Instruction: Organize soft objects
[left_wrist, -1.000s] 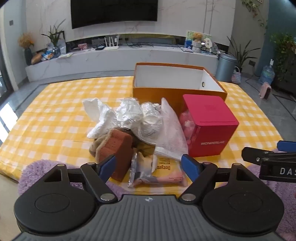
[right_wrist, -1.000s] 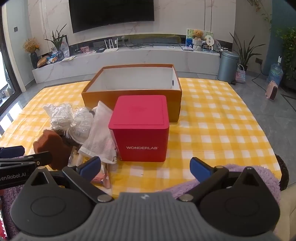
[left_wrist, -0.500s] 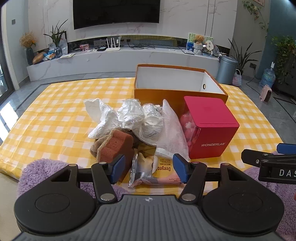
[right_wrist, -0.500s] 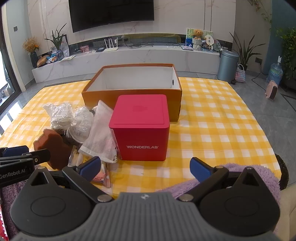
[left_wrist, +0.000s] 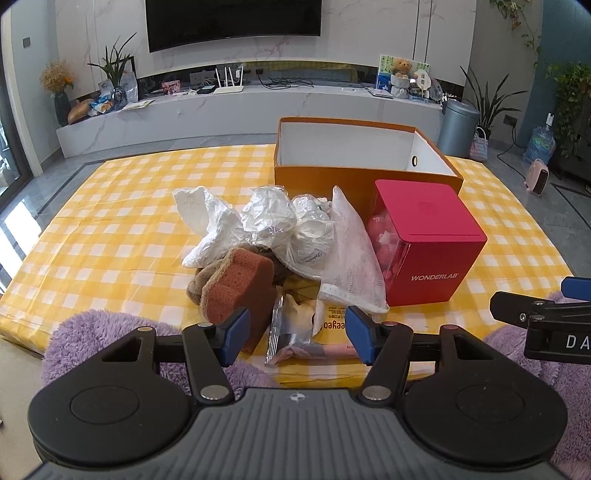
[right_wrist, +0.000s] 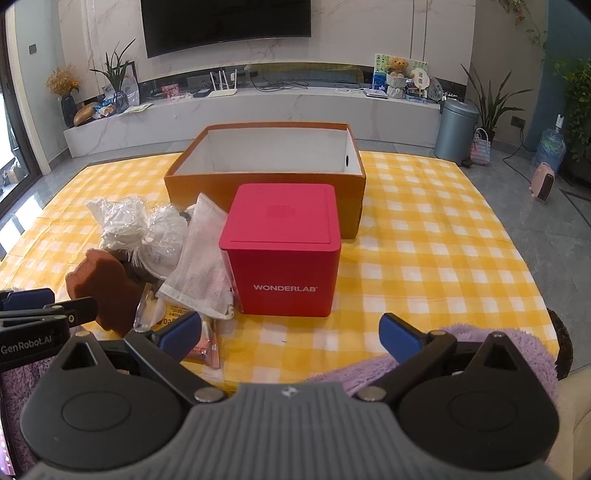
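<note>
A pile of soft things lies on the yellow checked tablecloth (left_wrist: 110, 229): crumpled white plastic bags (left_wrist: 269, 221), a white mesh pouch (left_wrist: 351, 266), a brown sponge (left_wrist: 236, 288) and flat packets (left_wrist: 314, 332). The pile also shows in the right wrist view (right_wrist: 159, 240). Behind it stands an open orange box (left_wrist: 369, 181) with nothing inside. My left gripper (left_wrist: 297, 332) is open and empty, low in front of the packets. My right gripper (right_wrist: 290, 332) is open wide and empty, in front of the red box.
A red WONDERLAB box (right_wrist: 284, 251) stands right of the pile, against the orange box (right_wrist: 266, 173). A purple fluffy cloth (left_wrist: 92, 332) lies along the near table edge. A TV console and plants stand beyond the table.
My left gripper's fingers have closed in partway, from wide open to a narrower gap, and the view has risen slightly. The right gripper has barely moved.
</note>
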